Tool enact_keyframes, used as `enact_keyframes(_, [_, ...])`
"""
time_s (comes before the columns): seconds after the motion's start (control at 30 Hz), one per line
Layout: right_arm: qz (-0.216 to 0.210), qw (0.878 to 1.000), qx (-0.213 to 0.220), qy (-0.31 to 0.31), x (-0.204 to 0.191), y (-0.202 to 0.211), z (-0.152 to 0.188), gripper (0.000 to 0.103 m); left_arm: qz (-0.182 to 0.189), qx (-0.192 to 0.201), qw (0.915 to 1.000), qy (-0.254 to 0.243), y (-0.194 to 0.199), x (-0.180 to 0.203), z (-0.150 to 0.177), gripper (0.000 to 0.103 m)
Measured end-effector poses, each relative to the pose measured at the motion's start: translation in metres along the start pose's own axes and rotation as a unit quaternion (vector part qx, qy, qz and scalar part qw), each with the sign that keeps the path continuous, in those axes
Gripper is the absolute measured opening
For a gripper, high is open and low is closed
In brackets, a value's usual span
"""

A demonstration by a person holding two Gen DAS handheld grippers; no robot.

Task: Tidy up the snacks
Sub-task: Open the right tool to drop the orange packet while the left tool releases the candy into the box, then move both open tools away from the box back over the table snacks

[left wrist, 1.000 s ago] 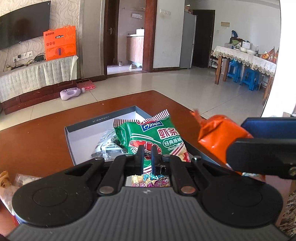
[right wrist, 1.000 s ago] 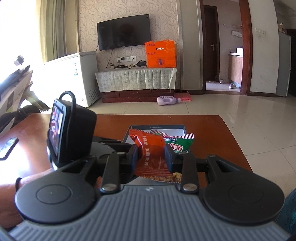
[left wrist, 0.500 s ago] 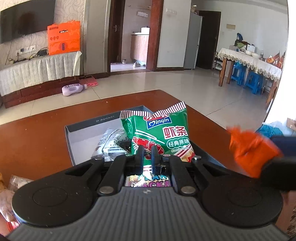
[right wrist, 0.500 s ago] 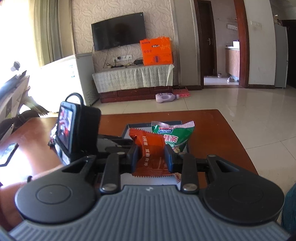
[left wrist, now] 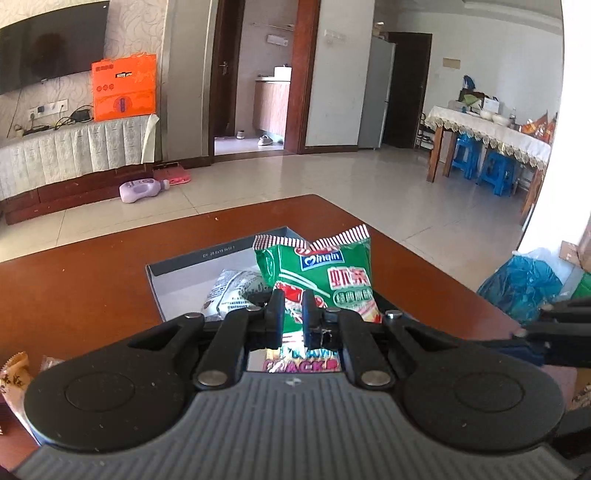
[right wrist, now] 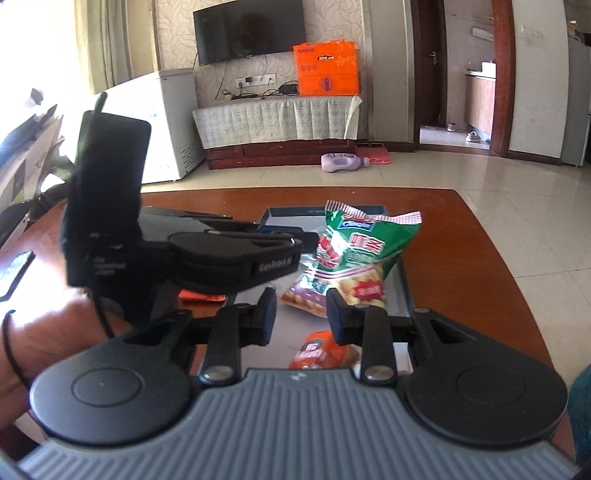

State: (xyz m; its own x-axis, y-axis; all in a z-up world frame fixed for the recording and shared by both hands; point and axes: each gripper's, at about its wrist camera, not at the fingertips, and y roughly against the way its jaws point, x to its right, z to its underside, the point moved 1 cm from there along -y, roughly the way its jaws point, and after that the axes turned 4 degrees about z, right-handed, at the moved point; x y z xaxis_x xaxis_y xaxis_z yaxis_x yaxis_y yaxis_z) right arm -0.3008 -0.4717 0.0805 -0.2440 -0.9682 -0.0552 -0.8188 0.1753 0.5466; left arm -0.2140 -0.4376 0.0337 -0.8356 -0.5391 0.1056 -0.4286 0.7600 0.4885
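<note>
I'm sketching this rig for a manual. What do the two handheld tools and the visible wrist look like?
Both the left tool and the right tool are matte black, with two round discs, silver pivot screws, linkage arms, flat rectangular fingers and a ribbed grey base. The left carries a black box, cable and white lettering. A thin black band circles the wrist.

We read: green snack bag (left wrist: 325,275), "Qinqin"; purple packet (left wrist: 301,363) beneath it, "CRACK…"; other print illegible.

Pale glossy floor tiles (left wrist: 332,177) run to dark wood door frames (left wrist: 304,74). A black television (right wrist: 249,31) hangs on patterned wallpaper above a cloth-draped low cabinet (right wrist: 277,120) bearing an orange box (right wrist: 327,70). A white chest freezer (right wrist: 170,122) catches bright daylight. Blue stools (left wrist: 484,166) sit under a lace-covered dining table (left wrist: 480,129).
</note>
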Motion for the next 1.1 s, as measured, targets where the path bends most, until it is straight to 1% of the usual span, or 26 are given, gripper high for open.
enact_keyframes(0.17, [0.007, 1.000, -0.004, -0.006, 0.000, -0.004, 0.000, 0.033, 0.000, -0.003, 1.0000, -0.002, 0.015, -0.006, 0.003, 0.011])
enact_keyframes(0.23, [0.009, 1.000, -0.002, -0.014, 0.003, -0.002, 0.001, 0.033, 0.004, -0.001, 1.0000, 0.001, 0.024, -0.010, 0.005, 0.017])
enact_keyframes(0.27, [0.010, 1.000, -0.002, -0.019, 0.004, -0.001, 0.002, 0.033, 0.006, 0.001, 1.0000, 0.003, 0.028, -0.011, 0.005, 0.028])
enact_keyframes(0.3, [0.012, 1.000, 0.000, -0.024, 0.005, 0.000, 0.002, 0.033, 0.008, 0.003, 1.0000, 0.001, 0.032, -0.011, 0.007, 0.042])
enact_keyframes(0.33, [0.014, 0.999, 0.000, -0.031, 0.006, 0.001, 0.004, 0.034, 0.006, 0.004, 1.0000, -0.005, 0.035, -0.011, 0.007, 0.048])
enact_keyframes(0.37, [0.014, 0.999, 0.001, -0.038, 0.008, 0.002, 0.004, 0.039, 0.003, 0.007, 0.9999, -0.012, 0.040, -0.011, 0.008, 0.050])
enact_keyframes(0.43, [0.021, 0.999, 0.001, -0.045, 0.010, 0.004, 0.003, 0.043, 0.002, 0.008, 0.9997, -0.022, 0.045, -0.009, 0.012, 0.050])
enact_keyframes(0.6, [0.026, 0.999, 0.002, -0.047, 0.008, 0.004, 0.003, 0.043, 0.001, 0.005, 0.9999, -0.015, 0.057, -0.006, 0.018, 0.051])
enact_keyframes(0.67, [0.031, 0.998, 0.004, -0.048, 0.008, 0.005, 0.003, 0.043, -0.005, 0.005, 0.9999, -0.015, 0.062, -0.004, 0.019, 0.052])
enact_keyframes(0.9, [0.045, 0.997, 0.007, -0.063, 0.008, 0.007, 0.005, 0.043, -0.024, 0.008, 0.9997, -0.004, 0.077, -0.001, 0.021, 0.061])
enact_keyframes(0.97, [0.051, 0.996, 0.009, -0.068, 0.008, 0.007, 0.006, 0.046, -0.030, 0.009, 0.9995, -0.002, 0.081, -0.001, 0.021, 0.062])
enact_keyframes(1.03, [0.057, 0.996, 0.011, -0.073, 0.009, 0.008, 0.006, 0.048, -0.038, 0.009, 0.9992, 0.004, 0.086, -0.002, 0.022, 0.066])
enact_keyframes(1.1, [0.062, 0.995, 0.012, -0.075, 0.008, 0.009, 0.007, 0.048, -0.050, 0.008, 0.9987, 0.006, 0.090, -0.003, 0.024, 0.073])
